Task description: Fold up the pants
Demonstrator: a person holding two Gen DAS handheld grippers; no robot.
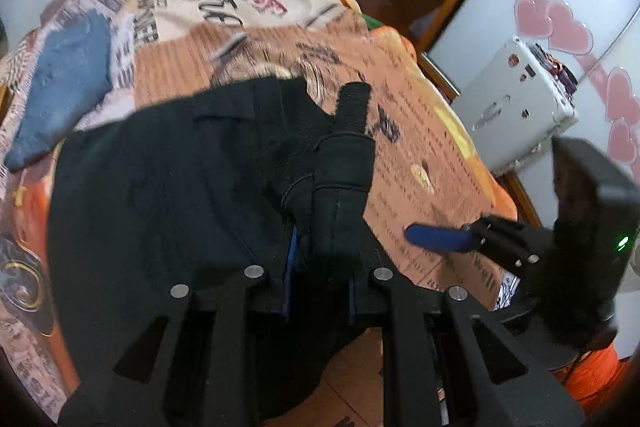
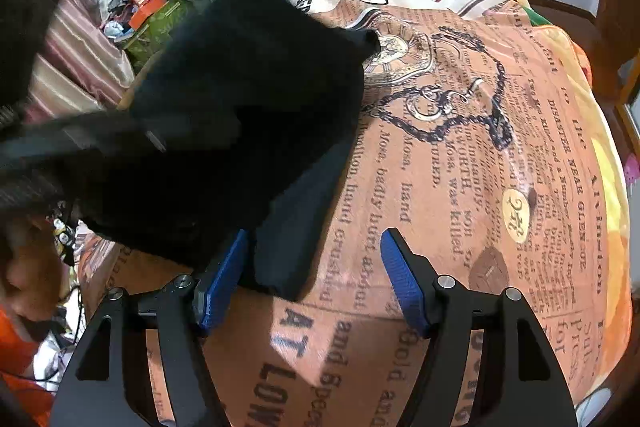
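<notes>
Black pants (image 1: pixel 160 195) lie bunched on a bed with a newspaper-print cover (image 1: pixel 248 43). My left gripper (image 1: pixel 320 255) is shut on a fold of the black pants and lifts it, cloth draped over the fingers. In the right wrist view the pants (image 2: pixel 240 107) hang raised at the left, above the cover (image 2: pixel 460 167). My right gripper (image 2: pixel 316 275) is open, with its blue pads (image 2: pixel 404 283) apart and a lower fold of the pants just beyond its left pad. The right gripper also shows in the left wrist view (image 1: pixel 440 237), low over the bed.
A folded blue garment (image 1: pixel 60 91) lies on the bed at far left. A white case (image 1: pixel 516 103) stands beside the bed on the right, before a wardrobe door with pink hearts (image 1: pixel 560 27). Clutter and a green box (image 2: pixel 156 23) sit off the bed's left side.
</notes>
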